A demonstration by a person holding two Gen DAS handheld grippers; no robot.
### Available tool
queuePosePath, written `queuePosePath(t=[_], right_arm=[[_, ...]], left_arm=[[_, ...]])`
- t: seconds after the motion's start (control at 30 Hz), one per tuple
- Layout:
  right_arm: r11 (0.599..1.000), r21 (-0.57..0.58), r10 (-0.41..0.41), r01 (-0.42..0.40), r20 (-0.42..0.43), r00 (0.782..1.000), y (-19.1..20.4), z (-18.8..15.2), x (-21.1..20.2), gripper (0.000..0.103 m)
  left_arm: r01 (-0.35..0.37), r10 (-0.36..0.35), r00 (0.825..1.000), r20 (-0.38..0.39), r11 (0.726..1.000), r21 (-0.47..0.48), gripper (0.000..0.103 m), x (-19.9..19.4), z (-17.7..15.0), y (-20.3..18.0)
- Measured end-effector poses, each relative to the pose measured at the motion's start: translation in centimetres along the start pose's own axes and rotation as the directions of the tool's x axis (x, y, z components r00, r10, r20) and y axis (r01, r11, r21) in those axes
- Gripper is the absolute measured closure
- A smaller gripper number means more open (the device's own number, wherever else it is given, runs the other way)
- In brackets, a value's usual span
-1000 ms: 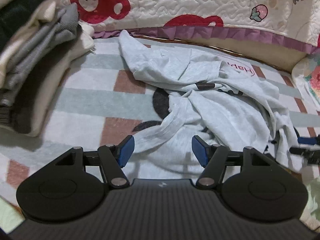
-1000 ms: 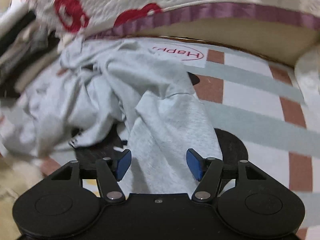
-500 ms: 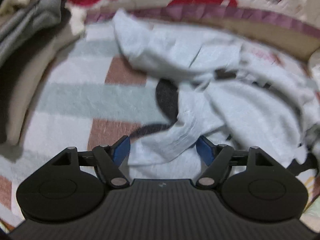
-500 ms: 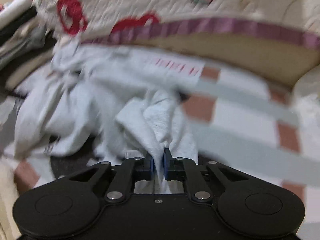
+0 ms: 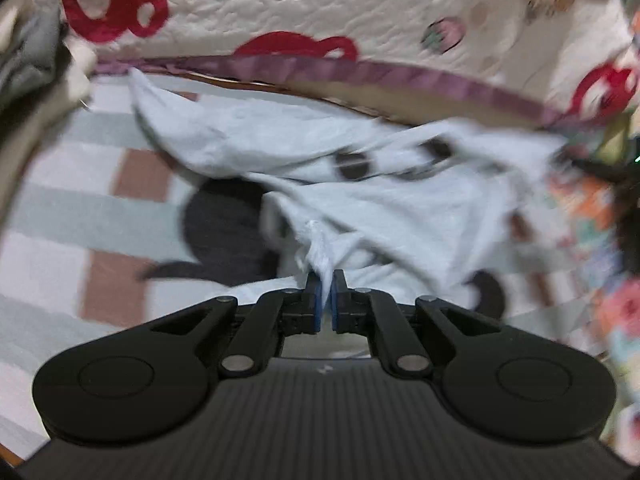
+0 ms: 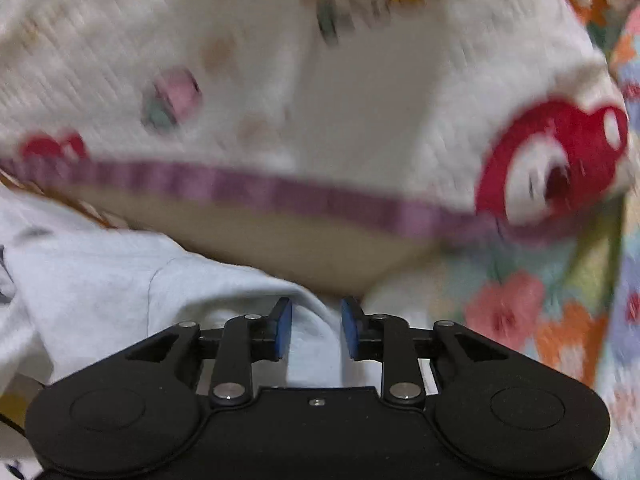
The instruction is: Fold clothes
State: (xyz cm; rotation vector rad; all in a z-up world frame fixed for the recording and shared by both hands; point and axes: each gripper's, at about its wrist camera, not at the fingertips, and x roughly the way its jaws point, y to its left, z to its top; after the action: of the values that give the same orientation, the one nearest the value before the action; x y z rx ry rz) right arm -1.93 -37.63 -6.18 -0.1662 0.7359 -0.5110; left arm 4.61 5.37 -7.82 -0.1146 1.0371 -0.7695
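A pale grey sweatshirt with dark print lies stretched across the checked blanket. My left gripper is shut on a bunched fold of the sweatshirt and lifts it a little. In the right wrist view the sweatshirt lies under and left of my right gripper, whose jaws stand partly open with cloth between them but not pinched. The view is blurred.
A quilted cover with red bears and a purple hem hangs behind. A stack of folded clothes stands at the far left. A flowered cloth lies at the right.
My left gripper has shut on a fold of the sweatshirt. My right gripper, shut on cloth half a second ago, has opened and swung right towards the quilt. The sweatshirt is pulled wider.
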Motion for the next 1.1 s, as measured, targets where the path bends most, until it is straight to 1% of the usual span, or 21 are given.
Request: queuePosePath(t=[0.03, 0.07, 0.1, 0.13, 0.17, 0.2, 0.23, 0.3, 0.37, 0.4, 0.47, 0.5, 0.57, 0.7, 0.77, 0.8, 0.83, 0.9, 0.97, 1.1], right_arm=[[0.999, 0.028, 0.038, -0.038, -0.017, 0.999, 0.2, -0.9, 0.0, 0.068], [0.996, 0.057, 0.077, -0.075, -0.034, 0.996, 0.5, -1.8, 0.0, 0.062], [0.986, 0.105, 0.135, -0.131, -0.034, 0.990, 1.0, -3.1, -0.6, 0.058], [0.969, 0.155, 0.200, -0.192, -0.036, 0.979, 1.7, -4.4, -1.3, 0.056], [0.946, 0.204, 0.265, -0.252, -0.035, 0.964, 2.4, -5.8, -2.0, 0.055], [0.912, 0.260, 0.337, -0.318, -0.032, 0.941, 3.1, -7.1, -2.8, 0.055], [0.869, 0.317, 0.408, -0.380, -0.025, 0.912, 3.9, -8.3, -3.6, 0.055], [0.781, 0.402, 0.527, -0.478, -0.013, 0.850, 5.8, -10.5, -4.8, 0.055], [0.701, 0.452, 0.618, -0.552, 0.002, 0.786, 7.9, -12.3, -6.2, 0.055], [0.669, 0.468, 0.646, -0.577, 0.017, 0.763, 8.9, -13.0, -7.1, 0.055], [0.617, 0.462, 0.707, -0.637, 0.032, 0.707, 10.8, -13.7, -8.3, 0.051], [0.589, 0.458, 0.735, -0.666, 0.038, 0.677, 11.8, -14.1, -9.0, 0.051], [0.554, 0.436, 0.771, -0.709, 0.051, 0.635, 12.7, -14.2, -9.8, 0.049], [0.481, 0.390, 0.834, -0.785, 0.072, 0.546, 14.3, -14.2, -11.3, 0.048], [0.452, 0.365, 0.859, -0.814, 0.066, 0.507, 15.3, -14.3, -11.8, 0.048], [0.453, 0.344, 0.862, -0.822, 0.066, 0.503, 15.7, -14.4, -12.2, 0.048], [0.456, 0.321, 0.864, -0.830, 0.066, 0.499, 16.2, -14.4, -12.6, 0.048], [0.460, 0.307, 0.857, -0.833, 0.094, 0.507, 15.9, -14.1, -13.2, 0.048], [0.464, 0.294, 0.848, -0.835, 0.123, 0.515, 15.6, -13.8, -13.7, 0.048], [0.474, 0.269, 0.830, -0.838, 0.183, 0.528, 14.9, -13.2, -14.8, 0.049]], left_arm=[[0.025, -0.025, 1.000, -0.006, 1.000, -0.011, 0.101, 0.0, -0.4, -0.4], [0.052, -0.052, 0.999, -0.007, 0.998, -0.022, 0.101, 0.1, -0.9, -0.7], [0.076, -0.076, 0.997, -0.014, 0.997, -0.030, 0.101, 0.2, -1.4, -1.0], [0.098, -0.099, 0.995, -0.023, 0.995, -0.037, 0.101, 0.3, -2.0, -1.3], [0.114, -0.115, 0.993, -0.032, 0.993, -0.038, 0.101, 0.3, -2.4, -1.6], [0.117, -0.119, 0.992, -0.038, 0.992, -0.037, 0.101, 0.4, -2.7, -2.0], [0.116, -0.118, 0.992, -0.042, 0.993, -0.035, 0.101, 0.5, -2.9, -2.3], [0.126, -0.128, 0.991, -0.044, 0.991, -0.043, 0.101, 0.4, -3.3, -2.5], [0.181, -0.184, 0.983, -0.027, 0.980, -0.080, 0.101, -0.2, -3.8, -2.4], [0.212, -0.214, 0.977, -0.014, 0.973, -0.093, 0.101, -0.6, -4.0, -2.3], [0.241, -0.240, 0.971, 0.016, 0.968, -0.069, 0.101, -1.6, -4.5, -2.7], [0.239, -0.238, 0.971, 0.024, 0.970, -0.050, 0.101, -1.9, -4.7, -2.9], [0.248, -0.247, 0.969, 0.028, 0.968, -0.039, 0.101, -2.1, -5.0, -3.2], [0.312, -0.311, 0.950, 0.031, 0.948, -0.063, 0.101, -1.7, -5.3, -3.5], [0.343, -0.341, 0.939, 0.038, 0.937, -0.068, 0.101, -1.6, -5.1, -3.8], [0.356, -0.354, 0.934, 0.037, 0.932, -0.063, 0.102, -1.6, -5.0, -4.0], [0.356, -0.355, 0.935, 0.027, 0.934, -0.037, 0.102, -1.7, -4.9, -4.6], [0.329, -0.330, 0.944, 0.017, 0.943, 0.043, 0.102, -2.2, -4.8, -6.1], [0.317, -0.321, 0.947, 0.017, 0.943, 0.104, 0.102, -2.6, -4.7, -7.6], [0.330, -0.337, 0.941, 0.025, 0.933, 0.143, 0.102, -2.7, -4.1, -8.9]])
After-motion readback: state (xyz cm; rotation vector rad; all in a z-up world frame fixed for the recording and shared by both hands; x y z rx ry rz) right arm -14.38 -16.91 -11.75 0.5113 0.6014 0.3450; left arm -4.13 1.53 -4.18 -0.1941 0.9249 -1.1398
